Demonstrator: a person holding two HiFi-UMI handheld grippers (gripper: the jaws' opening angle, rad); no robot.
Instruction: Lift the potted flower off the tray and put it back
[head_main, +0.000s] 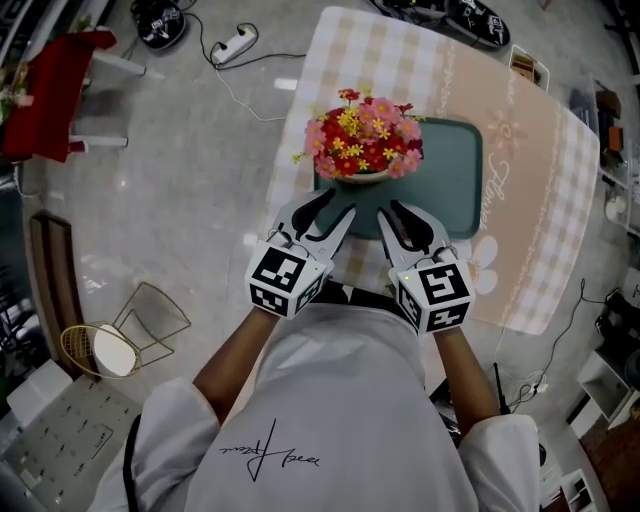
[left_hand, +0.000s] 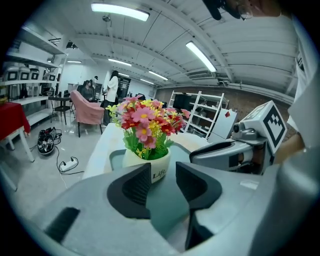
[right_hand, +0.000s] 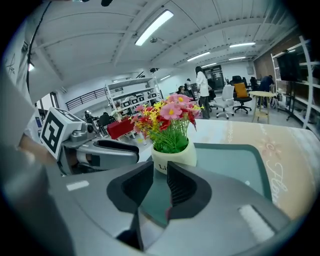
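The potted flower (head_main: 362, 140) stands on the near left part of the tray (head_main: 455, 190), which lies on the tabletop (head_main: 545, 200). Both grippers hover just off the tray's near edge, aimed at the pot. The left gripper (head_main: 338, 205) has its fingers spread, with nothing between them. The right gripper (head_main: 392, 210) has its fingers only slightly apart, also empty. For a clean lift, each should probably come in low beneath the blooms, one from each side, and press evenly on the white pot so it rises upright.
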